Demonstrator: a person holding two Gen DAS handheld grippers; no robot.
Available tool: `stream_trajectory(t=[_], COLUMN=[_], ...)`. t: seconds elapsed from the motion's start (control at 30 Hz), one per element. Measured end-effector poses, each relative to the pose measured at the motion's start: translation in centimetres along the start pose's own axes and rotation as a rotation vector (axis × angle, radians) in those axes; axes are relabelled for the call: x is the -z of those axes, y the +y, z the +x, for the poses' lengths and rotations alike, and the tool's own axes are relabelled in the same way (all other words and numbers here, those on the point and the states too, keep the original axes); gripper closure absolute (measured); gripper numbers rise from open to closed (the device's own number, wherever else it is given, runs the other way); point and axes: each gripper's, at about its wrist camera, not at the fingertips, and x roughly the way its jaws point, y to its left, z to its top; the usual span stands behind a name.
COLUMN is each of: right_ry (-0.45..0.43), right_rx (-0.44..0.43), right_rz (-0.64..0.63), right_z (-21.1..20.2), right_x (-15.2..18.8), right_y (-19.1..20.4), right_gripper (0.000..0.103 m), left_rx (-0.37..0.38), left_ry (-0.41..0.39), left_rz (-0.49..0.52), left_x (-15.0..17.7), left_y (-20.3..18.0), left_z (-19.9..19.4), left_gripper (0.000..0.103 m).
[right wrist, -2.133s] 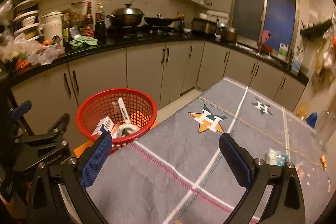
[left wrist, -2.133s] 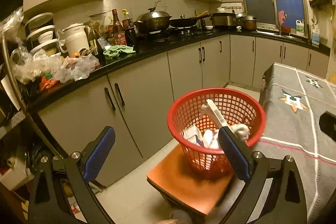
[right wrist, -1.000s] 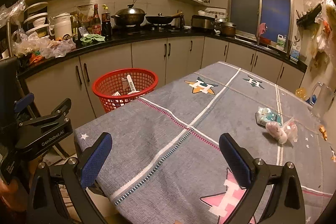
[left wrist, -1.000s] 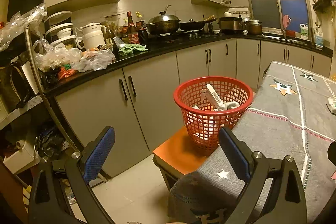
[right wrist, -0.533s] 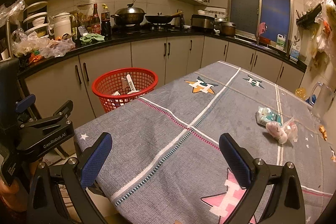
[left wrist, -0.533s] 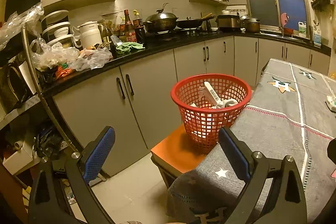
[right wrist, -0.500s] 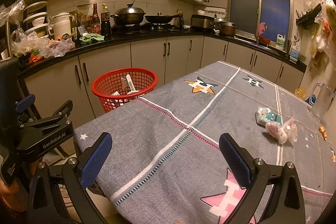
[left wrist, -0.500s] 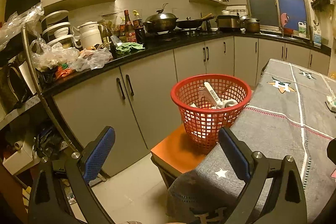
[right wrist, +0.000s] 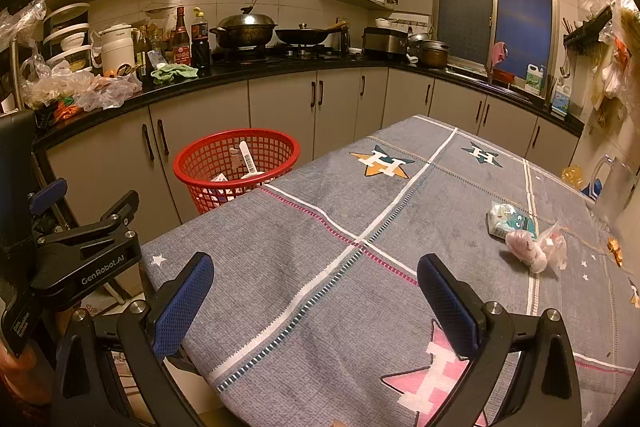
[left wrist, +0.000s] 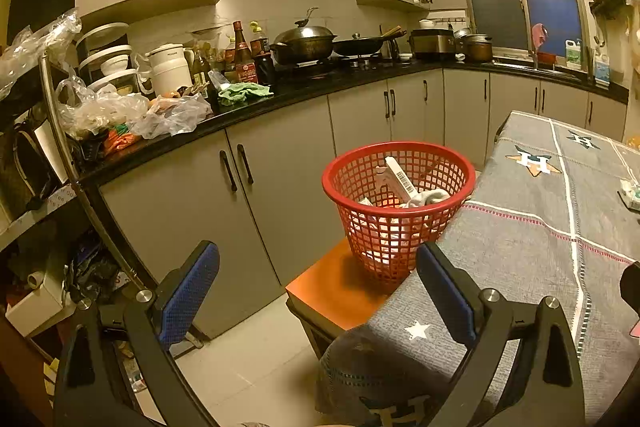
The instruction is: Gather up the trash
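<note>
Two grippers are in view, both with fingers spread wide and holding nothing. Kitchen cabinets (right wrist: 200,131) under a dark, cluttered counter (left wrist: 280,95) line the far walls. A table (right wrist: 360,267) under a grey cloth with star prints fills the near right. At its far left corner a red basket (left wrist: 400,227) stands on an orange stool (left wrist: 340,291), already holding a white barcoded strip and wrappers. The left gripper (left wrist: 318,291) hangs off the table's corner, basket ahead of its right finger. The right gripper (right wrist: 316,301) hangs over the cloth. Only the right view shows the remaining trash: a green packet (right wrist: 512,223) touching a pink bag (right wrist: 536,251), well ahead, right of the fingers.
</note>
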Motion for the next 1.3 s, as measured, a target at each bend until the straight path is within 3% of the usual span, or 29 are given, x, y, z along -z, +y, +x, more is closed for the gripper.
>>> stream_trajectory(t=[1.3], right_ry=[0.005], right_rx=[0.003], right_rz=[0.006], right_z=[0.12], right_x=[0.39], right_y=[-0.19], right_gripper=[0.0], left_rx=[0.003], left_ry=[0.002], left_rz=[0.002], left_x=[-0.26], left_y=[0.46], left_z=[0.06], left_gripper=[0.005])
